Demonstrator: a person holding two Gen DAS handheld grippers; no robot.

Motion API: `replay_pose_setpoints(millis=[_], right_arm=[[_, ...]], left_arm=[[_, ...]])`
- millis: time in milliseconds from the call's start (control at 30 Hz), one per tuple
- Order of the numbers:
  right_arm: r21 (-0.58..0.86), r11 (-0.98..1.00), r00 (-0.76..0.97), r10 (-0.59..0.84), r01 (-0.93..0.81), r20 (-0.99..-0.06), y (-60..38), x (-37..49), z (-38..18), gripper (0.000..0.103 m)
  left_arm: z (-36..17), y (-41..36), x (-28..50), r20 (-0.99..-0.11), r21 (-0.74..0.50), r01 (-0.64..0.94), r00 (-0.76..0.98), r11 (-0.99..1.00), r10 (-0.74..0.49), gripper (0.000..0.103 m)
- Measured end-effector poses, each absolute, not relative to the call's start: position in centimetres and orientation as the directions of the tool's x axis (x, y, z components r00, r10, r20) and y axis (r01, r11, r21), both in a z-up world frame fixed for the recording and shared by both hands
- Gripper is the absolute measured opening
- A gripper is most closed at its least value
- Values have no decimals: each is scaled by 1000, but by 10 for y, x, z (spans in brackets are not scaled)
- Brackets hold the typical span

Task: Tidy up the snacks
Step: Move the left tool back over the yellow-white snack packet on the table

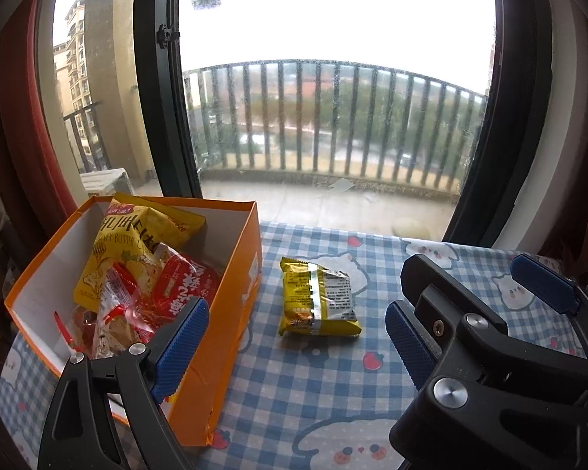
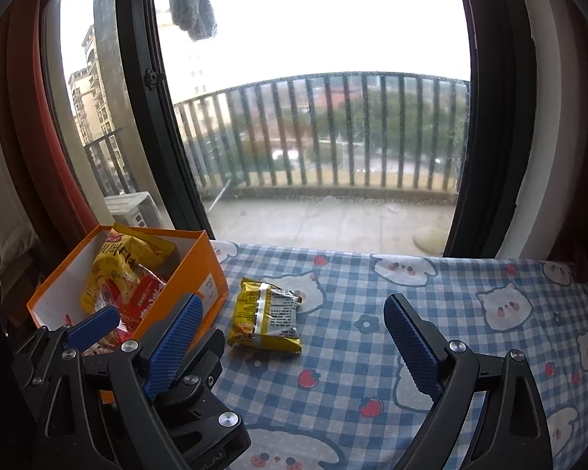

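Blue ribbed fingers (image 1: pixel 182 346) of the left gripper (image 1: pixel 294 344) stand wide apart and empty at the bottom of the left wrist view, and the right gripper (image 2: pixel 294 346) is likewise spread with nothing between its pads.

Just beyond both, at mid-frame, a small yellow foil snack packet (image 2: pixel 265 318) lies flat, seam up, on the blue-and-white checked tablecloth (image 2: pixel 470 352).

To its left sits an open orange cardboard box (image 1: pixel 241 270), already holding a large yellow chip bag (image 1: pixel 137 250) and red packets (image 1: pixel 184 286).

The sorting looks nearly finished; this one packet seems to be all that is left in view.
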State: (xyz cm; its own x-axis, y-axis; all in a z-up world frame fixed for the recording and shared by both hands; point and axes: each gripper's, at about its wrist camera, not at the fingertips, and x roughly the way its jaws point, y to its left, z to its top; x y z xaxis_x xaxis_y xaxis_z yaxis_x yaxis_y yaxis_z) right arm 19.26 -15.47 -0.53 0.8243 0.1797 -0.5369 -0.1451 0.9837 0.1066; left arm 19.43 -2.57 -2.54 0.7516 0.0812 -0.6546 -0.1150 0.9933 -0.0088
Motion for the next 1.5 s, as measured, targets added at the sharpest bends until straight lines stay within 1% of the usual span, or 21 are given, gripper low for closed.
replay_pose_setpoints(millis=[133, 233, 400, 500, 667, 767, 867, 1000, 1233, 1500], right_arm=[[125, 983, 820, 181, -134, -543, -168, 210, -13, 95], [188, 975, 821, 201, -117, -535, -185, 224, -26, 95], [246, 964, 797, 224, -98, -560, -204, 252, -44, 95], [234, 969, 796, 201, -76, -572, -210, 263, -52, 95], [189, 981, 801, 146, -42, -580, -217, 279, -68, 95], [172, 985, 780, 127, -25, -613, -218, 291, -81, 95], [173, 984, 756, 139, -35, -640, -216, 300, -94, 95], [201, 979, 744, 165, -42, -648, -214, 304, -107, 95], [190, 981, 719, 150, -26, -678, -212, 308, -120, 95], [173, 985, 695, 142, -26, -705, -212, 311, -129, 95]], left_arm=[[-36, -38, 215, -677, 20, -121, 729, 992, 103, 93], [-46, -47, 233, -700, 34, -119, 706, 992, 109, 93], [-64, -56, 255, -725, 20, -157, 678, 987, 123, 93], [-73, -61, 265, -728, 8, -162, 676, 987, 117, 93], [-91, -69, 281, -723, 58, -166, 673, 984, 156, 93], [-104, -67, 289, -729, 70, -173, 664, 983, 169, 93], [-114, -63, 292, -737, 81, -181, 652, 980, 181, 93], [-121, -62, 293, -724, 111, -177, 660, 978, 202, 93], [-137, -54, 298, -763, 76, -171, 624, 982, 168, 93], [-140, -56, 295, -765, 116, -176, 612, 977, 201, 91]])
